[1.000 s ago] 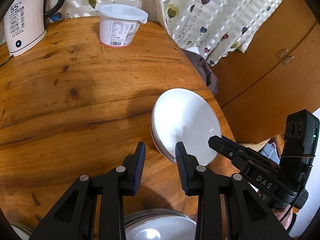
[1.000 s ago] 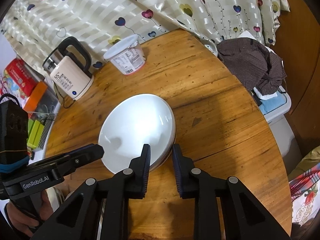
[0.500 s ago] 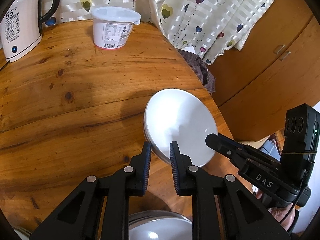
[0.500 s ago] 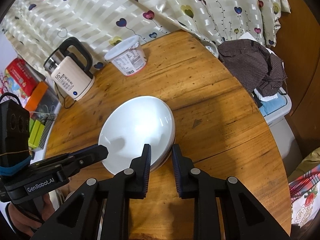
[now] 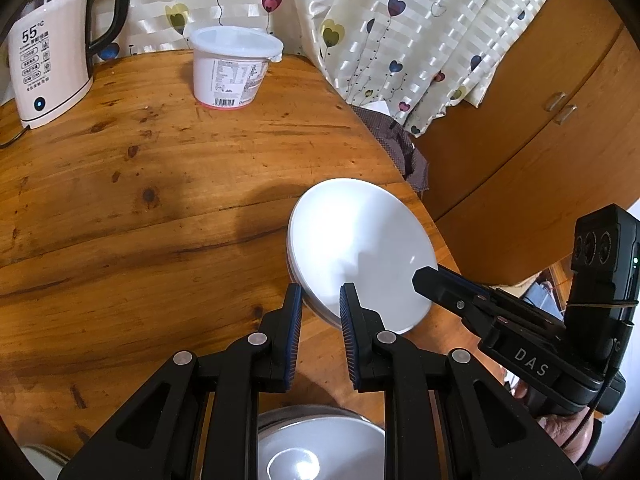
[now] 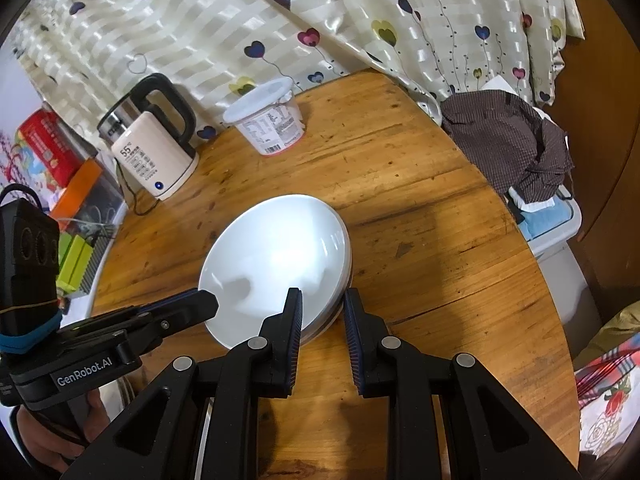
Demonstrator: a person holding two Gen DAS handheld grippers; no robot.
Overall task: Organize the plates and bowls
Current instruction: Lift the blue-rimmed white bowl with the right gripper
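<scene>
My left gripper [image 5: 320,300] has its blue-padded jaws drawn in narrow around the near left rim of a stack of round white ceramic plates [image 5: 360,248], one finger above the rim and one below it; the pads look pressed to the stack, so I read that as a grip. My right gripper [image 6: 322,304] holds the same stack [image 6: 276,256] from the opposite side, its jaws just as narrow, one pad over the top plate and the other under the edge. In the left view the right gripper's fingers [image 5: 440,284] reach in over the right rim of the stack; in the right view the left gripper [image 6: 200,304] comes in from the left.

The stack sits tilted at the edge of the round, knotty wooden table [image 5: 140,220], near the side by the orange wooden cabinet [image 5: 540,160]. I cannot tell whether its underside touches the wood.

Below my left fingers lies a shiny metal bowl with a white inside [image 5: 320,448]. At the back of the table stand a white plastic tub with a printed label [image 5: 232,68] and a cream electric kettle with a black handle [image 5: 52,56], in front of a pale striped curtain printed with hearts [image 6: 280,20]. A dark checked cloth [image 6: 508,140] is heaped beside the table.
</scene>
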